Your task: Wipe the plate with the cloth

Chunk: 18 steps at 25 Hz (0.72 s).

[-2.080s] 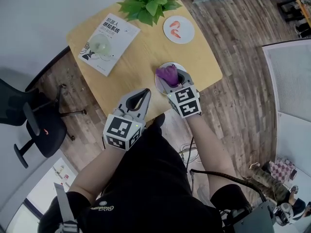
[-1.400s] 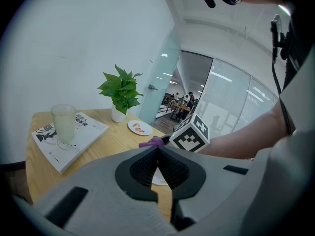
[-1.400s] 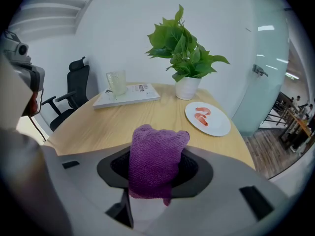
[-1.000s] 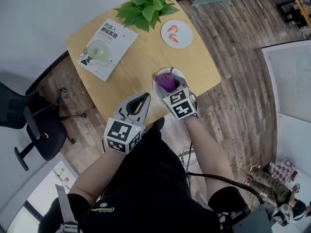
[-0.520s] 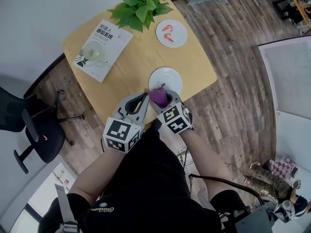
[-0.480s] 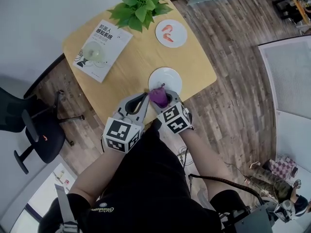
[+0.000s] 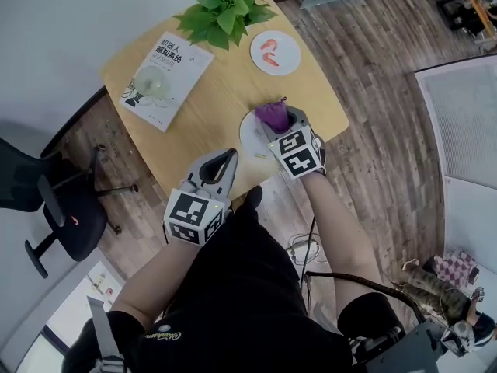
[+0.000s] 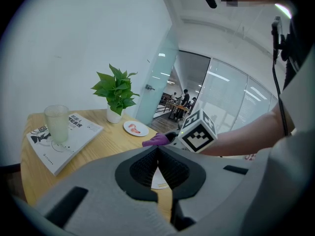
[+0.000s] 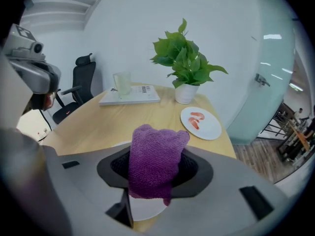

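Observation:
A white plate [image 7: 250,135] lies near the front right of the round wooden table [image 7: 210,92]. My right gripper [image 7: 278,120] hovers over the plate's far right part, shut on a bunched purple cloth [image 7: 270,113]. In the right gripper view the cloth [image 9: 155,159] hangs between the jaws, with the plate [image 9: 145,208] just below it. My left gripper [image 7: 228,158] hovers by the table's front edge, left of the plate, shut and holding nothing. From the left gripper view the cloth [image 8: 156,140] shows past the closed jaws.
A second plate with red shrimp [image 7: 275,51] sits at the back right, beside a potted plant [image 7: 227,6]. A book [image 7: 159,70] with a glass [image 7: 151,81] on it lies at the back left. A black office chair [image 7: 46,208] stands left of the table.
My right gripper has carried the cloth from the plate's near edge, by the left gripper, up and to the right across the plate. The left gripper has stayed where it was.

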Tool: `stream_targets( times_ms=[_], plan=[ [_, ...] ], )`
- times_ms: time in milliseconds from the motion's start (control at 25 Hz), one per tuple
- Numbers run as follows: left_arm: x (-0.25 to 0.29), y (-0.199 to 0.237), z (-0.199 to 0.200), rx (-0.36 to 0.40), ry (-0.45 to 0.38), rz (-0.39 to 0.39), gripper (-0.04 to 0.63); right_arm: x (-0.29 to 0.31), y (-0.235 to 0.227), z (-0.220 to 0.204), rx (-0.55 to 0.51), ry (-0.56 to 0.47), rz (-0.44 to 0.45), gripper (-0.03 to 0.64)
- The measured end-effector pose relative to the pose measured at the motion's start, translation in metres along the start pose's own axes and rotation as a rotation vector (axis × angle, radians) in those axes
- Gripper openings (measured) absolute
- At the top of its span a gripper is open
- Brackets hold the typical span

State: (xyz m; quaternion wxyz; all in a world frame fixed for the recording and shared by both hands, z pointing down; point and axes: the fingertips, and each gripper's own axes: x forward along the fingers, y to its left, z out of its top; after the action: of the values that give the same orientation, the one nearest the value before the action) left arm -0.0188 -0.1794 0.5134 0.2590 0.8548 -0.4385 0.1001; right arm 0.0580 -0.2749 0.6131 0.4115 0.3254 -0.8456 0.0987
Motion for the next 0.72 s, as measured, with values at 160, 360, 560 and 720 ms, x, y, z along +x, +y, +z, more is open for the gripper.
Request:
stream_targets(
  times_ms=[160,360,560,720],
  plan=[
    [-0.002,0.000,-0.001,0.006,0.005,0.000,0.002,0.015,-0.011,-0.010,-0.024,0.061,-0.012,0.179],
    [-0.001,0.006,-0.001,0.004,0.006,0.004,0.002,0.020,-0.007,-0.016,-0.025,0.078,-0.002,0.179],
    [0.000,0.006,0.000,0.005,0.002,0.001,0.002,0.012,0.010,-0.023,-0.039,0.092,0.036,0.179],
    [0.003,0.005,0.001,0.000,0.003,-0.008,0.002,0.001,0.033,-0.032,-0.048,0.100,0.081,0.179]
  ],
)
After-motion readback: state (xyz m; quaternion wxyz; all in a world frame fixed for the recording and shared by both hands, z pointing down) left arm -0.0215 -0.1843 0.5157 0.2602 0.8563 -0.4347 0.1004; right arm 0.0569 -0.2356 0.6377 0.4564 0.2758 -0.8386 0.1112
